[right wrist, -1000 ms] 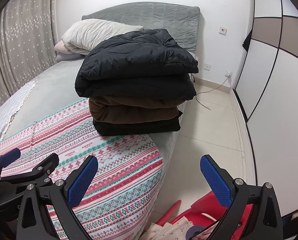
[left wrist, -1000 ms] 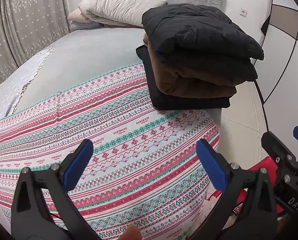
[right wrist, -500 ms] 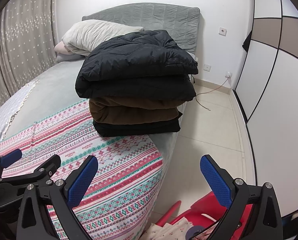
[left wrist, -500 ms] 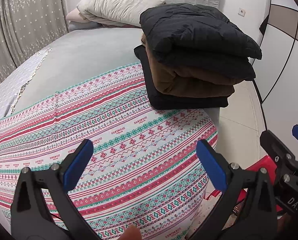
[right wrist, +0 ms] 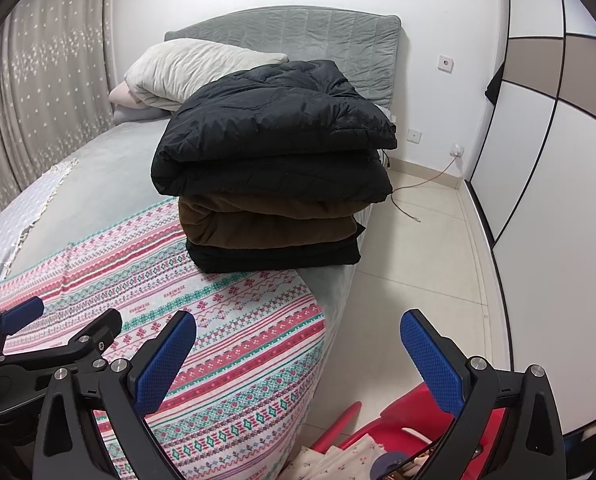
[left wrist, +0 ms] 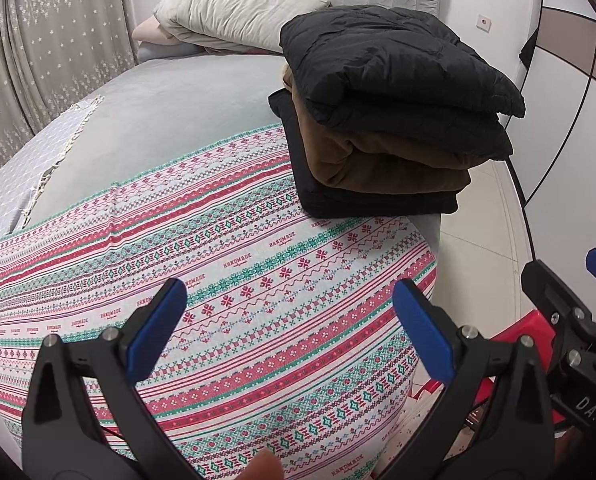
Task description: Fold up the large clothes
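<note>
Both the left gripper [left wrist: 286, 328] and right gripper [right wrist: 298, 356] gape wide and hold nothing; the folded stack [right wrist: 274, 184], black jacket over brown garment over black, sits mid-frame at the bed's right edge [right wrist: 338, 280]. Risk: the puffy top layer overhangs, so a careless nudge could tip it floorward. Versus a second ago, framing barely shifts.

From the left wrist view, the patterned blanket [left wrist: 226, 292] lies flat and bare from 9 to 1 o'clock; the stack of folded clothes [left wrist: 390, 120] blocks 1 o'clock, pillows [left wrist: 234, 16] wall off 12.
</note>
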A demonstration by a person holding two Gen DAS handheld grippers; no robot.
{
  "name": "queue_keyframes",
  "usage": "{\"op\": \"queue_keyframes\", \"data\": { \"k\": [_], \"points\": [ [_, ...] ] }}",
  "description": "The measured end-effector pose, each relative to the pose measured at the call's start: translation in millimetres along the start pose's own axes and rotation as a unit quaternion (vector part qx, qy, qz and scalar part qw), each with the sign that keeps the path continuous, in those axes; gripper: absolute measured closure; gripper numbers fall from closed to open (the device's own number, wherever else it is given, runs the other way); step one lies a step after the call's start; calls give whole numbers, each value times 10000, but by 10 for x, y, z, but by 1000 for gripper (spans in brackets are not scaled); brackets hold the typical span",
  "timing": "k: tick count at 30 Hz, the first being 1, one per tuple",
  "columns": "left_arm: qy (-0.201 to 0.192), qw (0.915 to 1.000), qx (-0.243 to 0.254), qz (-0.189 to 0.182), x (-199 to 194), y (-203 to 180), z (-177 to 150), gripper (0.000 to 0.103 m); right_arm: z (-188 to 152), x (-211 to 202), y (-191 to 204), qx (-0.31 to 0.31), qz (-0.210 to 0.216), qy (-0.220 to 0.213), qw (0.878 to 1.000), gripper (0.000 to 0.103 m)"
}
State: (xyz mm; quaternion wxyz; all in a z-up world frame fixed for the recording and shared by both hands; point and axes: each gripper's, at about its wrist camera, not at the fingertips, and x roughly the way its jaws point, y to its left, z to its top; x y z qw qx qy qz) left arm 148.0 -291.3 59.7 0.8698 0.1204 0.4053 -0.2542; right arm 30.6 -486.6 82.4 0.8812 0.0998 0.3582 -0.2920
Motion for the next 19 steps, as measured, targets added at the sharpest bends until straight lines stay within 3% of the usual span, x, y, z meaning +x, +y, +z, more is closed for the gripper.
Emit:
{"op": "queue_keyframes", "data": {
  "k": [14, 19],
  "points": [
    [28, 10000, -12, 13, 8, -6, 5, 1, 5, -15, 0, -4, -10, 15, 10000, 0],
    [172, 9996, -5, -240, -40, 11, -11, 1, 5, -105, -21, -49, -83, -3, 10000, 0]
  ]
}}
